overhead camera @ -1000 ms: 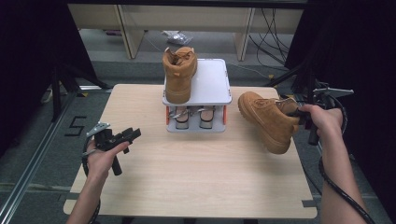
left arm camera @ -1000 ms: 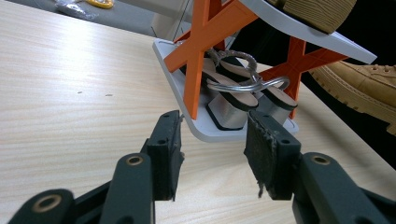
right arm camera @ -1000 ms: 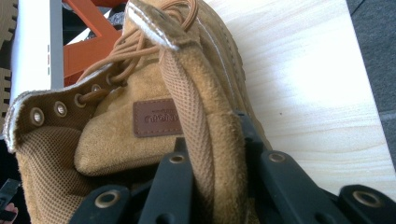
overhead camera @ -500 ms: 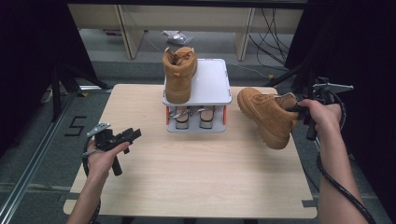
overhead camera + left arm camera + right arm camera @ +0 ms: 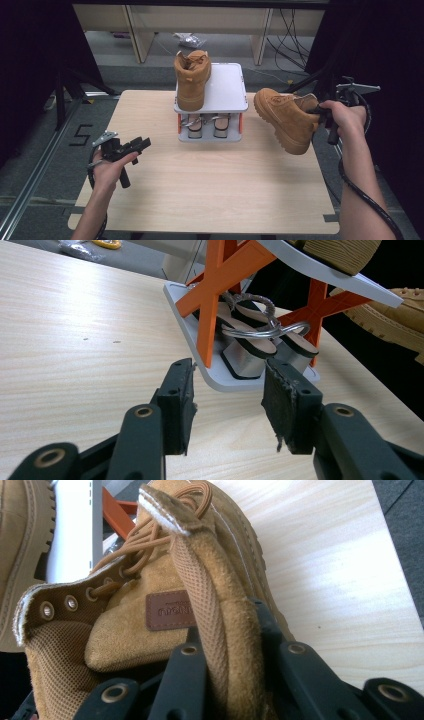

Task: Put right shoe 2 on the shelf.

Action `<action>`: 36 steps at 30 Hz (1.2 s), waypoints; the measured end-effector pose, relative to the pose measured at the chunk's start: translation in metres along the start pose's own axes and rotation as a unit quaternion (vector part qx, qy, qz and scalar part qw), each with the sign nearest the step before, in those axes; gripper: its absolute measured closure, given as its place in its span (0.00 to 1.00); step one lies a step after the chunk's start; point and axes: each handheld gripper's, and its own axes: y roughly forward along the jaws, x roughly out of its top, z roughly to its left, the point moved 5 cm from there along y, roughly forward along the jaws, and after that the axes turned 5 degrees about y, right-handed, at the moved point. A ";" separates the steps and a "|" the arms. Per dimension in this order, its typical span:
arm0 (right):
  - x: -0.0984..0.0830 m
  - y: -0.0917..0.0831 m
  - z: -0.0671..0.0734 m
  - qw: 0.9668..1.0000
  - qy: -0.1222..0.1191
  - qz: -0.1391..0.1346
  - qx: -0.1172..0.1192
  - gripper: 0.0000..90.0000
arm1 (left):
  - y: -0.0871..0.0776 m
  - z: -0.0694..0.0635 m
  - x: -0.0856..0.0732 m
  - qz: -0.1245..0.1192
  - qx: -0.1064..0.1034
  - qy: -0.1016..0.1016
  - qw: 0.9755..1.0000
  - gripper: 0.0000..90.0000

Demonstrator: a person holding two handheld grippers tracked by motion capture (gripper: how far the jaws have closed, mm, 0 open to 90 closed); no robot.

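A tan suede boot (image 5: 287, 117) hangs in the air over the table's right side, toe pointing left toward the rack. My right gripper (image 5: 320, 112) is shut on its collar (image 5: 220, 630); one jaw is inside the boot, the other outside. A second tan boot (image 5: 191, 79) stands upright on the left half of the white top shelf (image 5: 227, 85) of a small orange-legged rack (image 5: 212, 305). My left gripper (image 5: 135, 146) is held low over the table's left front, open, with nothing between its pads (image 5: 181, 405), pointing at the rack's base.
A pair of silver-strapped sandals (image 5: 207, 125) sits on the rack's lower shelf (image 5: 200, 355). The wooden table (image 5: 200, 180) has bare surface in front of the rack. Cables trail from both grippers. Shelving and wires stand behind the table.
The right hand has lifted the held boot slightly and carried it a little left toward the rack. The left gripper has stayed in place.
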 end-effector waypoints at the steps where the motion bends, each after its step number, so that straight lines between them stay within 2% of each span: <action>1: 0.001 0.000 0.001 1.000 0.000 -0.003 -0.001 0.90 | 0.000 0.000 0.000 0.000 0.001 -0.001 1.000 0.61; 3: 0.002 -0.001 0.003 1.000 0.006 -0.008 0.000 0.90 | 0.000 0.001 0.000 0.000 0.001 -0.001 1.000 0.61; 4: 0.003 -0.001 0.003 1.000 -0.004 -0.009 -0.001 0.90 | 0.000 0.001 0.000 0.000 0.001 -0.001 1.000 0.61; 5: 0.003 -0.001 0.004 1.000 0.004 -0.008 0.002 0.90 | 0.000 0.001 0.000 0.000 0.001 -0.002 1.000 0.61; 8: 0.005 -0.002 0.006 1.000 0.000 -0.013 0.002 0.90 | 0.000 0.001 0.000 0.000 0.001 -0.002 1.000 0.61; 10: 0.006 -0.001 0.010 1.000 0.017 -0.016 0.006 0.90 | 0.000 0.001 0.000 0.000 0.001 -0.002 1.000 0.61; 12: 0.007 -0.001 0.010 1.000 0.002 -0.012 0.008 0.90 | -0.001 0.001 0.000 -0.001 0.003 -0.004 1.000 0.61; 15: 0.009 -0.001 0.015 1.000 0.018 -0.020 0.011 0.90 | -0.001 0.001 0.000 -0.001 0.002 -0.002 1.000 0.61; 16: 0.009 -0.002 0.014 1.000 0.003 -0.014 0.010 0.90 | -0.001 0.001 0.000 -0.001 0.002 -0.003 1.000 0.61; 17: 0.009 -0.001 0.016 1.000 0.009 -0.017 0.010 0.90 | -0.001 0.001 0.000 -0.001 0.001 -0.002 1.000 0.61; 18: 0.009 -0.001 0.014 1.000 -0.003 -0.014 0.005 0.90 | -0.001 0.000 0.000 0.000 0.001 -0.003 1.000 0.61; 24: 0.012 0.001 0.018 1.000 0.011 -0.016 0.011 0.90 | -0.001 0.002 0.001 -0.002 0.003 -0.004 1.000 0.61; 29: 0.014 -0.001 0.021 1.000 0.001 -0.022 0.010 0.90 | -0.001 0.002 0.000 -0.002 0.003 -0.005 1.000 0.61; 32: 0.015 -0.001 0.023 1.000 0.008 -0.028 0.010 0.90 | -0.001 0.001 0.000 -0.003 0.003 -0.005 1.000 0.61; 35: 0.017 -0.003 0.024 0.999 0.001 -0.031 0.017 0.90 | -0.001 0.002 0.000 -0.002 0.003 -0.003 1.000 0.61; 36: 0.018 -0.003 0.025 0.999 0.007 -0.032 0.022 0.90 | -0.001 0.002 0.000 -0.002 0.003 -0.003 1.000 0.61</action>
